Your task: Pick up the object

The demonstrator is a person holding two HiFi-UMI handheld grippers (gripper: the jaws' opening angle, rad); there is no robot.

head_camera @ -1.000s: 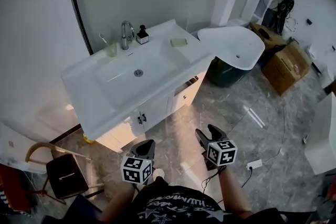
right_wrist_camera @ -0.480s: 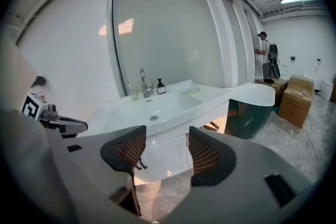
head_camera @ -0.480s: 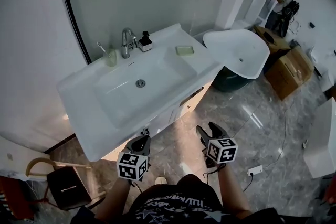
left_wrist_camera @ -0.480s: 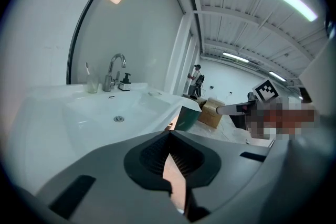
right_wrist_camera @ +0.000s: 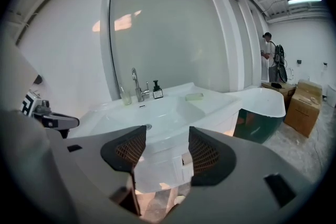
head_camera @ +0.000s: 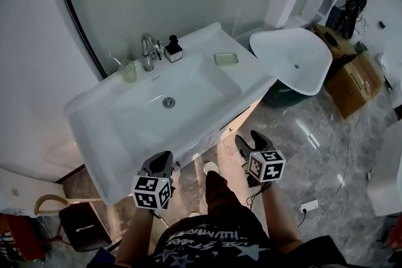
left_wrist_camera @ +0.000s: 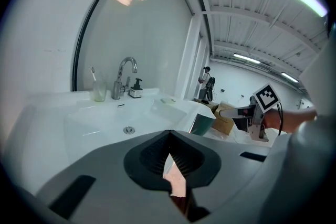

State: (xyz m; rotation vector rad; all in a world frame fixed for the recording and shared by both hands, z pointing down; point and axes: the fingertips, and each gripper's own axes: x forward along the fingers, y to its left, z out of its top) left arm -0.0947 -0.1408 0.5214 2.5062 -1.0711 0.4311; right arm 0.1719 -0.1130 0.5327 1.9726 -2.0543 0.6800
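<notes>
The task does not say which object is meant. The loose things in reach of view all sit along the back of the washbasin (head_camera: 88,135): a pale green soap bar (head_camera: 225,59) on the right-hand ledge, a dark dispenser bottle (head_camera: 173,50) just right of the faucet (head_camera: 149,50), and a cup (head_camera: 129,71) holding a toothbrush (head_camera: 115,60) just left of it. None of them is touched. Your left gripper (head_camera: 161,159) has its jaws pressed together at the tips with nothing pinched between them, and it points at the basin's front edge. Your right gripper (head_camera: 250,140) has its jaws spread, holding nothing, with only the cabinet front showing through the gap. It hangs over the marble floor (head_camera: 314,154) beside the cabinet. Compared with half a second ago, you stand closer. The basin fills more of the head view, the left gripper now reaches its front rim instead of sitting below it, and your shoe (head_camera: 210,167) has stepped forward between the grippers. To the right stand a white tub (head_camera: 295,59) and a cardboard box (head_camera: 359,81).
</notes>
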